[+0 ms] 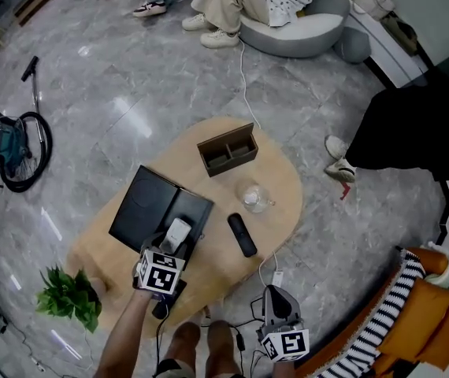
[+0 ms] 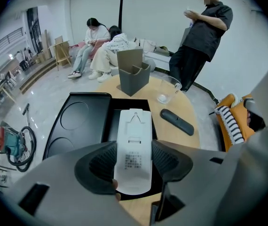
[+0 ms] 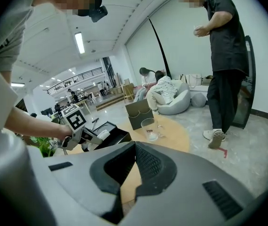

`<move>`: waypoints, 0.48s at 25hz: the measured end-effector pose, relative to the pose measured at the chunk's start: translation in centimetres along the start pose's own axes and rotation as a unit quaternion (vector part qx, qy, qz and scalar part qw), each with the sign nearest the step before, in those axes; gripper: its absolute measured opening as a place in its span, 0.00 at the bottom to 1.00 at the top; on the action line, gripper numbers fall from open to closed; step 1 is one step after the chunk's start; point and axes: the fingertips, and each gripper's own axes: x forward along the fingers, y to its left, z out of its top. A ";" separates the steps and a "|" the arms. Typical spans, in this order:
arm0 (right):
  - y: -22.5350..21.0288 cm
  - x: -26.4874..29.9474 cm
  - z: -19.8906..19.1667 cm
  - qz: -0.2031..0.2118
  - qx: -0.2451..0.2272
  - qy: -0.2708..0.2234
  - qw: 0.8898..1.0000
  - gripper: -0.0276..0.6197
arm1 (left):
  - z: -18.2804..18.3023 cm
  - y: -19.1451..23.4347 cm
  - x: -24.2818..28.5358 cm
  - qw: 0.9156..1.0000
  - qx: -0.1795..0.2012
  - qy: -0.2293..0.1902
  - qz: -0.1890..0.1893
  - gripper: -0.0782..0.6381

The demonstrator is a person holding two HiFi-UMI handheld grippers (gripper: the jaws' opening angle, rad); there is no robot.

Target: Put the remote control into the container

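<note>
Glass cup (image 1: 254,197) on the wooden table (image 1: 283,181) — leafy plant (image 1: 71,296) nearby.

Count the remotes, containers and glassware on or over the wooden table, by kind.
Remote controls: 2, the white remote held in the left gripper and the black remote on the table
Containers: 2, the black box and the divided organizer
Glasses: 1, the clear glass
Total: 5

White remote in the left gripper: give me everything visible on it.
The white remote: slim rounded plastic bar, back side up, showing battery cover and a printed label. The left gripper is shut on its lower half, pads on both long edges. It points forward over the open black box; whether it touches the box can't be told.
</note>
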 end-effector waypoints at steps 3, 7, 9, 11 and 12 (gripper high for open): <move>-0.7 -0.4 -0.3 -0.010 0.002 -0.001 1.000 0.06 | 0.1 0.1 1.6 1.000 -0.004 0.014 0.000 0.44; -1.7 -0.9 -0.6 -0.021 0.004 0.001 1.000 0.06 | -0.1 0.0 3.8 0.999 -0.008 0.032 -0.001 0.44; -2.2 -1.1 -0.8 -0.027 0.008 0.001 1.000 0.06 | -0.3 0.1 4.7 0.999 -0.014 0.043 -0.001 0.44; -2.7 -1.4 -0.9 -0.033 0.011 0.000 0.999 0.06 | -0.5 0.4 5.6 0.998 -0.017 0.053 0.001 0.44; -2.9 -1.5 -1.0 -0.036 0.012 0.000 0.999 0.06 | -0.6 0.5 5.9 0.998 -0.015 0.058 0.005 0.44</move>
